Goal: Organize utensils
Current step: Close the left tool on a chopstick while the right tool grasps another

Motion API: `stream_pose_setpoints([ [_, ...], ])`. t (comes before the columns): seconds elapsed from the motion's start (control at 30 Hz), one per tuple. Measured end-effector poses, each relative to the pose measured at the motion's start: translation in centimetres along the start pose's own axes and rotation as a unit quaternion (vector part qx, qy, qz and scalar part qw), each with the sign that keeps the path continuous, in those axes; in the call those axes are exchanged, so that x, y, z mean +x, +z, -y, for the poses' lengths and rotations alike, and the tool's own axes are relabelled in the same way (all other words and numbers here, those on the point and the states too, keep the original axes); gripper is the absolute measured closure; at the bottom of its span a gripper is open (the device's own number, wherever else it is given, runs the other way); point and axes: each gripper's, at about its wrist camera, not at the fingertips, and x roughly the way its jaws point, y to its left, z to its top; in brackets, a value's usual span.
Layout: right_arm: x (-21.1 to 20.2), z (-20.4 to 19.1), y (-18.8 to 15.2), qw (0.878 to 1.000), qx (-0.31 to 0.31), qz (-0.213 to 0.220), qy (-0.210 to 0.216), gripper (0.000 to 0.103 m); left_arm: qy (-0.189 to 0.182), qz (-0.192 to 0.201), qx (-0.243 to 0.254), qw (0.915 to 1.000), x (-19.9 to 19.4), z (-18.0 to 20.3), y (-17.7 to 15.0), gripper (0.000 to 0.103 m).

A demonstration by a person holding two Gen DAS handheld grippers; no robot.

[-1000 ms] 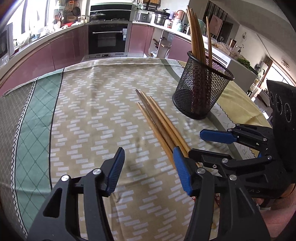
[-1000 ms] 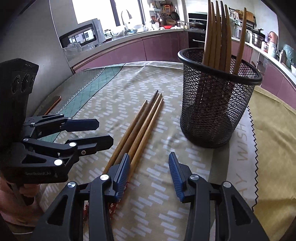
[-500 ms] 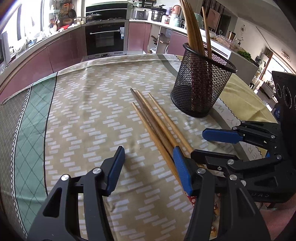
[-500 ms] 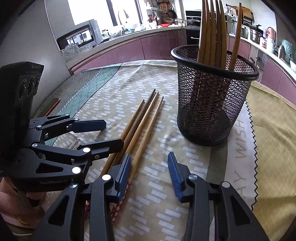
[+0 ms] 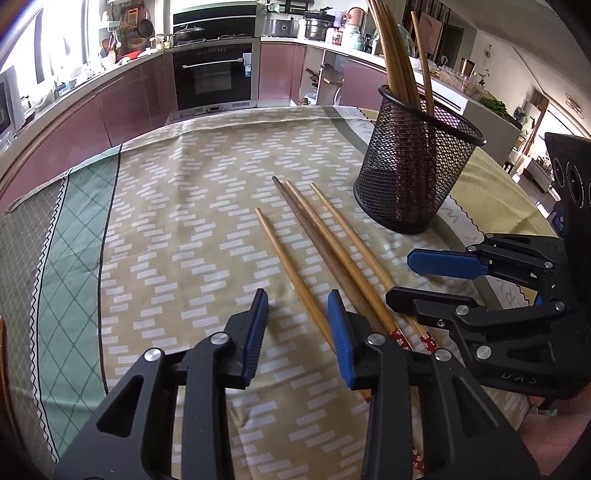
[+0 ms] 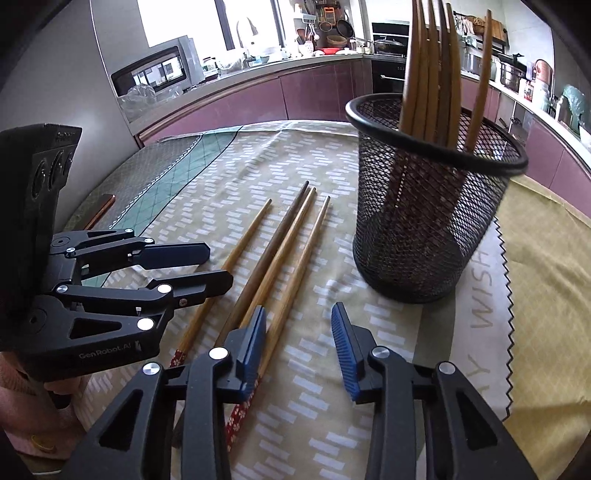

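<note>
Home kitchen: built-in oven (image 5: 214, 79), mauve cabinets (image 6: 314, 96), pots (image 5: 314, 27) on counter.

black plastic grippers (image 5: 297, 325), blue ribbed pads (image 6: 345, 350), silver screws, white "genrobot.ai" lettering, pink sleeve (image 6: 22, 413).

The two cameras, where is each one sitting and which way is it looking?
Left wrist: sits on the left gripper, looking down at loose chopsticks on the tablecloth; its jaws are closing, pads not yet pressing one.
Right wrist: sits on the right gripper, looking down at the same table; its jaws are closing, and a hand shows.
Shared: the chopsticks, mesh holder and each other's gripper.
</note>
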Motion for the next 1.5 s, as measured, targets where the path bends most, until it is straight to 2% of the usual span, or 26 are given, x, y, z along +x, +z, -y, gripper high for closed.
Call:
stream_pose_setpoints([
  [0.23, 0.3, 0.1, 0.4, 1.000, 0.005, 0.003, -0.001, 0.081, 0.008, 0.001, -0.009, 0.9999, 0.4, -0.3, 0.5, 0.085],
  [0.3, 0.2, 0.2, 0.2, 1.000, 0.007, 0.002, 0.000, 0.089, 0.006, 0.002, -0.015, 0.9999, 0.4, -0.5, 0.4, 0.087],
  [0.5, -0.5, 0.6, -0.4, 1.000, 0.013, -0.005, 0.007, 0.097, 0.001, 0.001, -0.027, 0.9996, -0.1, -0.9, -0.2, 0.095],
  [0.87, -0.2, 0.6, -0.2, 1.000, 0.005, -0.004, -0.005, 0.092, 0.008, -0.002, -0.016, 0.9998, 0.1, -0.5, -0.2, 0.093],
  [1.0, -0.2, 0.9, -0.1, 1.000, 0.013, -0.002, 0.001, 0.097, 0.011, -0.001, -0.022, 0.9997, 0.2, -0.6, -0.1, 0.096],
  [1.13, -0.7, 1.3, -0.4, 1.000, 0.024, 0.003, 0.013, 0.097, 0.009, 0.001, -0.036, 0.9993, -0.1, -0.9, -0.1, 0.096],
  [1.33, -1.9, 0.8, -0.7, 0.999, 0.006, 0.013, 0.040, 0.097, -0.029, 0.014, -0.024, 0.9992, -1.6, -0.4, -0.5, 0.096],
  [1.5, -1.4, 0.5, -0.8, 0.999, 0.000, 0.002, 0.040, 0.097, -0.040, -0.003, -0.008, 0.9992, -0.8, 0.5, -0.9, 0.096],
])
